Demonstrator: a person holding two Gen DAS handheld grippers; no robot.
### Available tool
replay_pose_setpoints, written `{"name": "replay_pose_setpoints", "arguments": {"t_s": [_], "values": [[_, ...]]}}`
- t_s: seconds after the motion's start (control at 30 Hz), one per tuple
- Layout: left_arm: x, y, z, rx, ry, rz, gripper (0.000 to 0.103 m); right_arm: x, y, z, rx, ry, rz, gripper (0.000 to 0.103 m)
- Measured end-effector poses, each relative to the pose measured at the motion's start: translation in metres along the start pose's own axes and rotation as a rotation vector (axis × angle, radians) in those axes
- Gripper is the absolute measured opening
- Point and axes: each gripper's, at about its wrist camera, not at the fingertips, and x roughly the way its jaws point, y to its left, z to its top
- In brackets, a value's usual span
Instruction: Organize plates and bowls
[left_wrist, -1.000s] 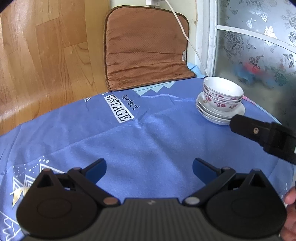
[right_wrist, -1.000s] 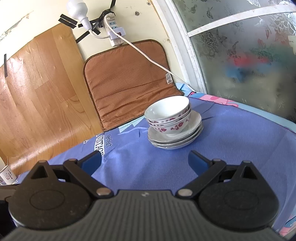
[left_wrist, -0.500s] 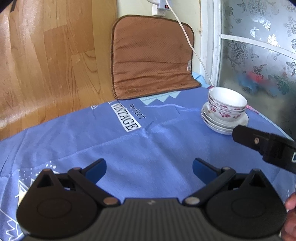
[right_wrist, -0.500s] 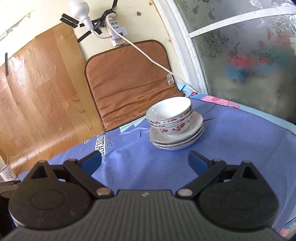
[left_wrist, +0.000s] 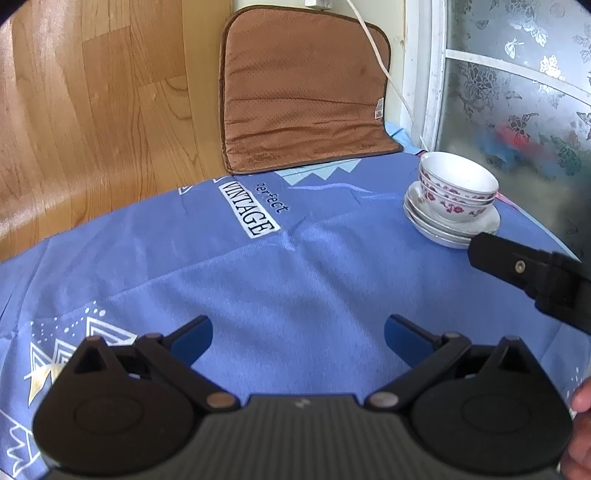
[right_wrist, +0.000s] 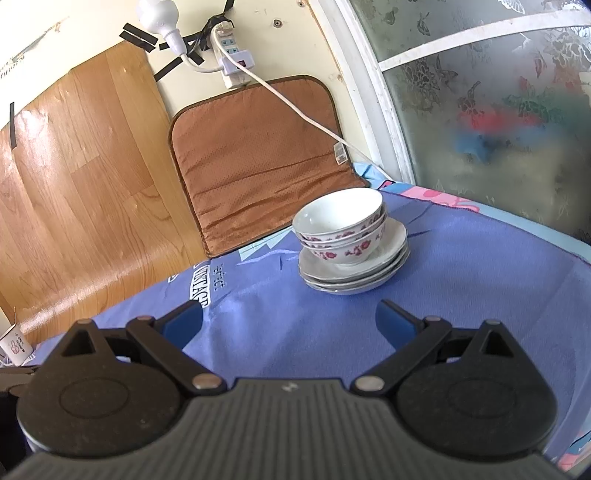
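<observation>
White bowls with pink flowers sit nested on a stack of white plates on the blue tablecloth. The stack also shows in the left wrist view, bowls on plates, at the far right. My right gripper is open and empty, a short way in front of the stack. My left gripper is open and empty over the cloth, well left of the stack. The right gripper's black body shows at the right edge of the left wrist view.
A brown cushion leans against the wall behind the table. A white power strip with a cable hangs above it. A frosted window is at the right. A small paper cup stands at the far left.
Both grippers have drawn back slightly from the stack, which looks a little smaller and farther. Both stay open. Bowls and plates have not moved.
</observation>
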Motion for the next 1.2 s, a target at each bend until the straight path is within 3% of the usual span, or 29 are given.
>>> {"name": "replay_pose_setpoints", "arguments": {"t_s": [1.2], "values": [[0.0089,-0.0092,-0.006,0.064,0.059,0.046,0.103,-0.0016,-0.0041,-0.003,0.021,0.009,0.002,0.101]]}}
